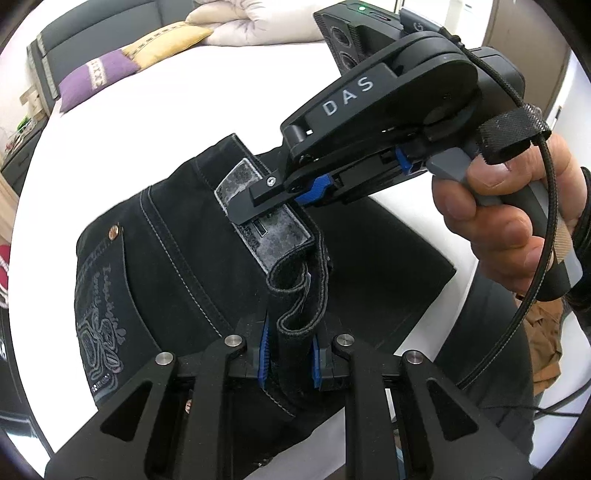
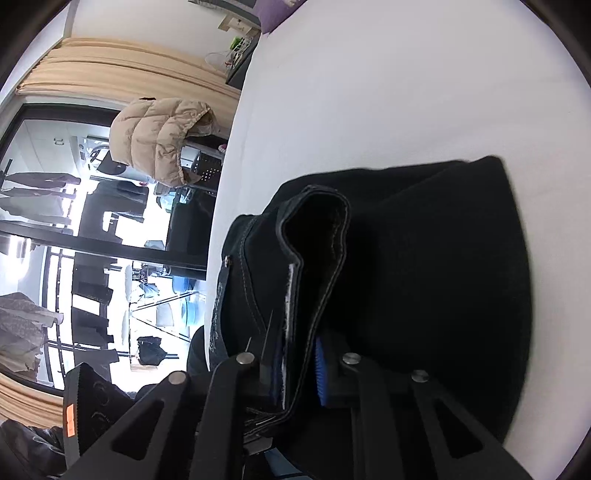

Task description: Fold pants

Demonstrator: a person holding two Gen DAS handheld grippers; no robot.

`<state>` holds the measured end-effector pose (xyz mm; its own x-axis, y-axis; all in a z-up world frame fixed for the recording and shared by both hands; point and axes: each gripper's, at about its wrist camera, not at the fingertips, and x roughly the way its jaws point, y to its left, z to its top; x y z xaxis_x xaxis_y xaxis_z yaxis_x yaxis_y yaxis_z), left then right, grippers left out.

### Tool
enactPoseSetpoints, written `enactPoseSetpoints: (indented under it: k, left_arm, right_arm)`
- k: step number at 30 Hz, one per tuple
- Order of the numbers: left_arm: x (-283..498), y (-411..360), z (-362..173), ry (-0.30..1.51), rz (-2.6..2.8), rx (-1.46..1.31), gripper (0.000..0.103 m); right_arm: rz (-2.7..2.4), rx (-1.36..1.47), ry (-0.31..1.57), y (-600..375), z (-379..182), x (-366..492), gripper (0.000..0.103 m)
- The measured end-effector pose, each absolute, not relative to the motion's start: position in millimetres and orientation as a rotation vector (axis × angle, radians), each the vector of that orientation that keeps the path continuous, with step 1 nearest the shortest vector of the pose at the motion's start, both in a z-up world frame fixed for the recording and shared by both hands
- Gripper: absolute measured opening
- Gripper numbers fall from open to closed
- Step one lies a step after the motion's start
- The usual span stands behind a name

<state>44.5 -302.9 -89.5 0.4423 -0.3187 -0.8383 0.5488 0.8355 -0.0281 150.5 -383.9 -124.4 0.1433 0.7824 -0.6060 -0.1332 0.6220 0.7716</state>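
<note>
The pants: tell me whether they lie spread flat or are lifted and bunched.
Lifted and bunched at the waist. The pants have their waistband pinched by the left gripper and the right gripper, curling between them above the white bed.

Bed [image 1: 295, 66]: white sheet, broad and bare. Headboard [image 1: 110, 26]: dark grey, padded, at the far end. Pillows against it: purple cushion [image 1: 96, 83], yellow cushion [image 1: 166, 42], cream duvet [image 1: 251, 22] bundled beside them. Wooden door [image 1: 528, 48]: brown, at far right. Window [image 2: 92, 240]: large, dark-framed, bright daylight behind. Curtain [image 2: 129, 66]: beige, pleated. Puffer jacket [image 2: 162, 136]: beige, hanging near the window. Clothes [image 2: 33, 195] on a drying rack outside the glass.
</note>
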Motion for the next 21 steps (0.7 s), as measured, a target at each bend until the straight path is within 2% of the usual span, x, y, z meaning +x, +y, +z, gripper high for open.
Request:
enactPoseSetpoints:
  k: [11,21]
  left_arm:
    - [46.6,-357.0,-90.3,0.973,-0.595,0.317,0.015]
    - [42.8,-376.6,-97.8,0.969,-0.643,0.353,0.015]
  right_arm:
    - [0.692,0.657,1.256,-427.1,-129.6,151.9,0.015]
    - [0.662,0.682,1.262,-448.2,-137.4,148.3,0.014]
